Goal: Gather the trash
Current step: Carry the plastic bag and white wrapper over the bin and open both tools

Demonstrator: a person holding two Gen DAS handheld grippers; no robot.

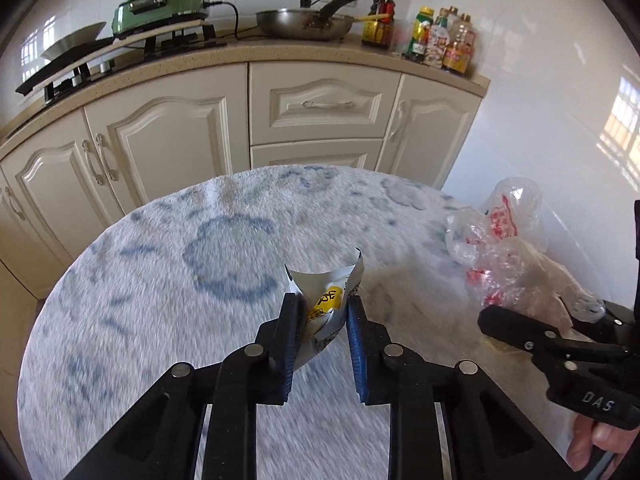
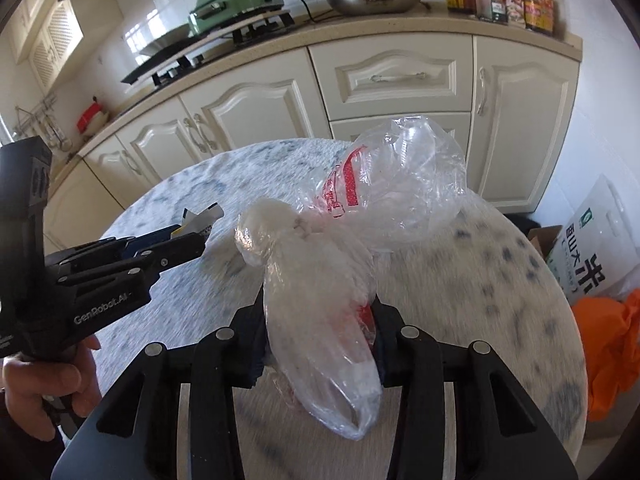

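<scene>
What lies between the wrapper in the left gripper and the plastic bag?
Only bare tablecloth separates the wrapper and the plastic bag, seen in the left wrist view.

Wrapper (image 1: 326, 308): small, crumpled, silver-white with a yellow patch and black print. It is clamped between the left gripper's (image 1: 323, 304) fingers, its torn upper edge projecting up and forward past the fingertips, clear of the table. In the right wrist view the wrapper (image 2: 202, 218) shows only as a scrap ahead of those fingertips.

Bag (image 2: 340, 248): clear, thin, crinkled plastic with red print, partly puffed. Its bunched neck is pinched between the right gripper's (image 2: 320, 320) fingers; the larger part billows forward and up, and a loose end hangs back toward the tool body. In the left wrist view the bag (image 1: 500, 248) lies to the right of the wrapper, apart from it.
</scene>
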